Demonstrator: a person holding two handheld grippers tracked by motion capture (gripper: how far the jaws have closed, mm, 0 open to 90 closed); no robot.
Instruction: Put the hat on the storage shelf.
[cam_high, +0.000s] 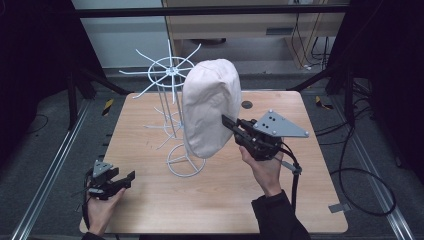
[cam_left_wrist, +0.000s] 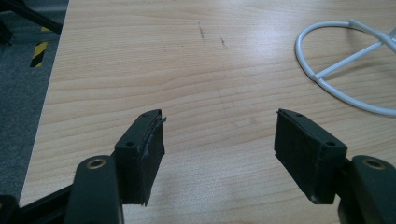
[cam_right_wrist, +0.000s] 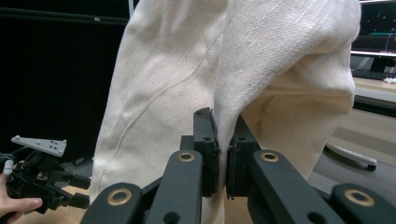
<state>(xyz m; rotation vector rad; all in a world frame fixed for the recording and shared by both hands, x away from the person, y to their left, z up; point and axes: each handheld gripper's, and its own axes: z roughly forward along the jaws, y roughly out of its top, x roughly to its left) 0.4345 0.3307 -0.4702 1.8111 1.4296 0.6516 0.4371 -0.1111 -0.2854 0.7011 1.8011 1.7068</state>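
Observation:
A cream cloth hat (cam_high: 210, 107) hangs in the air in front of a white wire rack (cam_high: 172, 100) that stands on the wooden table (cam_high: 150, 200). My right gripper (cam_high: 229, 123) is shut on the hat's right edge; in the right gripper view its jaws pinch a fold of the hat (cam_right_wrist: 280, 70) at the right gripper (cam_right_wrist: 222, 135). My left gripper (cam_high: 127, 178) rests low near the table's front left corner, open and empty. In the left gripper view the left gripper (cam_left_wrist: 219, 135) spans bare wood, with the rack's round base (cam_left_wrist: 345, 70) ahead to the right.
A small dark round spot (cam_high: 247, 105) sits on the table behind the hat. Black frame bars and cables (cam_high: 350, 165) surround the table. The left hand and its gripper (cam_right_wrist: 42, 182) appear low at the left of the right gripper view.

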